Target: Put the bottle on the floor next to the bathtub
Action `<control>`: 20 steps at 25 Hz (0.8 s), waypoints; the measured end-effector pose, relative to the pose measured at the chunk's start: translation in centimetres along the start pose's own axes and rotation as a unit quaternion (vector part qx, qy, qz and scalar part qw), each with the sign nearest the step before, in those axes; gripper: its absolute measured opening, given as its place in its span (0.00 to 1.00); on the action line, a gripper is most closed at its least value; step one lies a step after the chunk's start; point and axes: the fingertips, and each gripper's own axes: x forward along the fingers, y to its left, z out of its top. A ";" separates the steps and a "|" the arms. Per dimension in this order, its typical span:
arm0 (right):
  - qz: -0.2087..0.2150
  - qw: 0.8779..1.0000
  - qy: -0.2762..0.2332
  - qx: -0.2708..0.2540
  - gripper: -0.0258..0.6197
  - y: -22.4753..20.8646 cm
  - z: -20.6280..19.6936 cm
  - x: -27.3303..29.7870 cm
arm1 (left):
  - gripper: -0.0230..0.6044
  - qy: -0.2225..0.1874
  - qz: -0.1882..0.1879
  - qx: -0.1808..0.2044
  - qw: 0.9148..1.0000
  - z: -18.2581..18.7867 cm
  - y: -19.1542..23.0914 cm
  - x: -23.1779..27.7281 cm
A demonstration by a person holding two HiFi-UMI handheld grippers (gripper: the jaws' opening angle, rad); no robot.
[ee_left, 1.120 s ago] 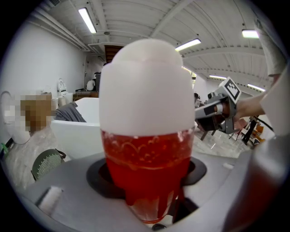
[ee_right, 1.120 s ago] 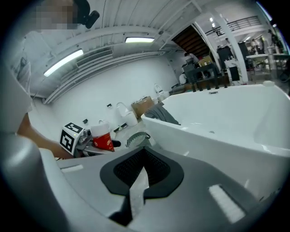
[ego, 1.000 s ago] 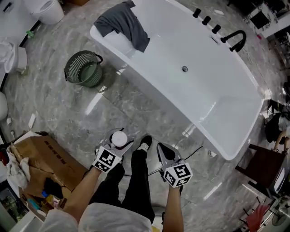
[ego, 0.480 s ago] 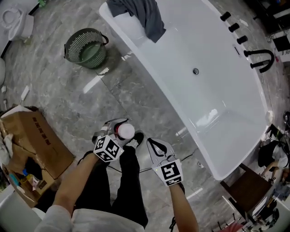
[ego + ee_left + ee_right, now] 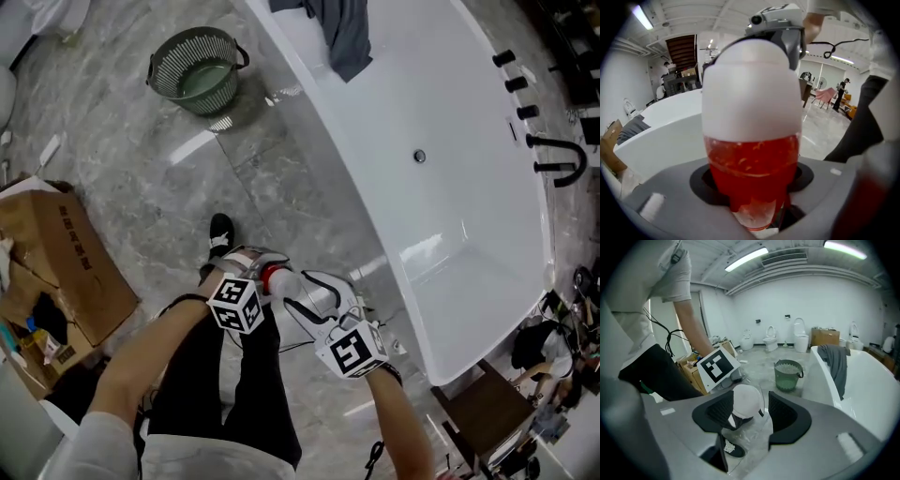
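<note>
Over the floor [image 5: 141,187] by the bathtub [image 5: 450,112], the red-filled, white-capped bottle [image 5: 752,140] is clamped in the down-tilted left gripper [image 5: 251,267]; the right gripper [image 5: 751,409] straddles its cap, jaws just opening.

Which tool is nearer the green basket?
Left. The left tool, shut on the bottle, lies below the basket in head view; the right tool, whose jaws have just been opening with the bottle's cap between them, sits farther, toward the bathtub.

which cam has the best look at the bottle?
Left gripper view: the bottle fills the frame up close, white at the top, red and see-through below. Head view shows only a small red-and-white bit between the hands; right gripper view shows only its white end.
</note>
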 end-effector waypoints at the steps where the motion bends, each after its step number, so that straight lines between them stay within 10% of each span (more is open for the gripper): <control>1: 0.011 1.000 0.000 -0.009 0.37 0.3 0.2 0.4 | 0.57 0.000 -0.007 0.003 1.000 -0.2 -0.3 0.1; 20: 0.162 0.953 0.141 -0.213 0.47 2.4 -3.5 7.9 | 0.57 0.008 -0.077 0.024 0.997 -1.9 -0.6 0.7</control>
